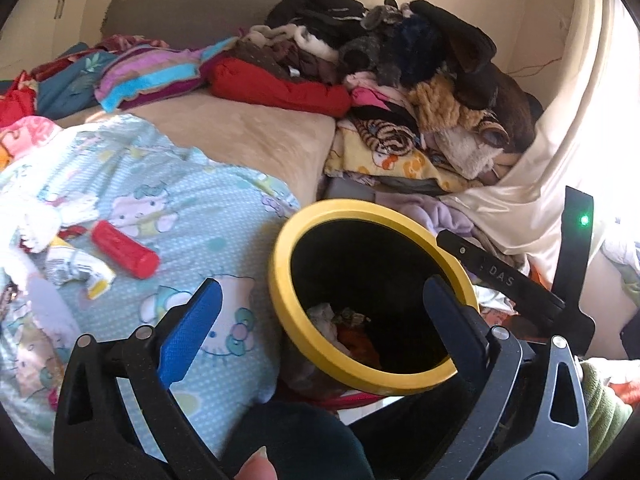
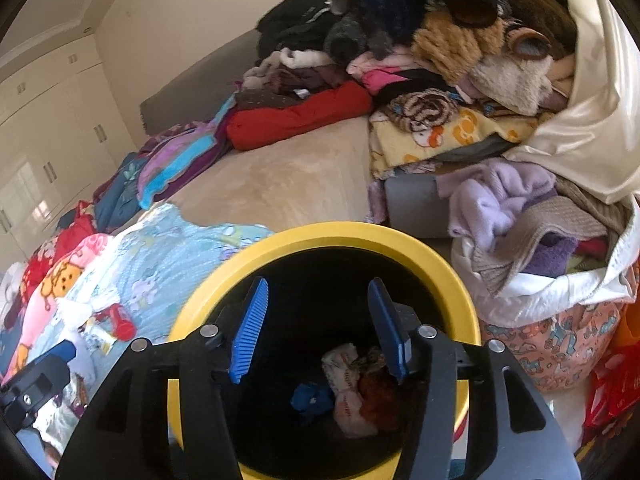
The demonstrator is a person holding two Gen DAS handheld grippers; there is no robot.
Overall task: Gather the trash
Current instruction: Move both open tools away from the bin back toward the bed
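A black bin with a yellow rim (image 1: 280, 304) (image 2: 452, 272) stands beside the bed and holds crumpled wrappers (image 2: 348, 392) and a blue scrap (image 2: 312, 398). My right gripper (image 2: 320, 324) is open and empty, directly above the bin's mouth. My left gripper (image 1: 324, 312) is open and empty, its fingers either side of the bin's near rim. A red tube-shaped wrapper (image 1: 126, 250) (image 2: 120, 322) and crumpled paper trash (image 1: 80, 268) lie on the light blue cartoon blanket (image 1: 180, 208) at the left. The right gripper's body (image 1: 516, 280) shows at the bin's right in the left wrist view.
A tall heap of clothes and plush toys (image 1: 400, 60) (image 2: 460, 40) fills the far right of the bed. A white bag of laundry (image 2: 540, 272) sits right of the bin. Beige mattress (image 1: 248, 132) lies behind the blanket. Cupboards (image 2: 52, 120) line the left wall.
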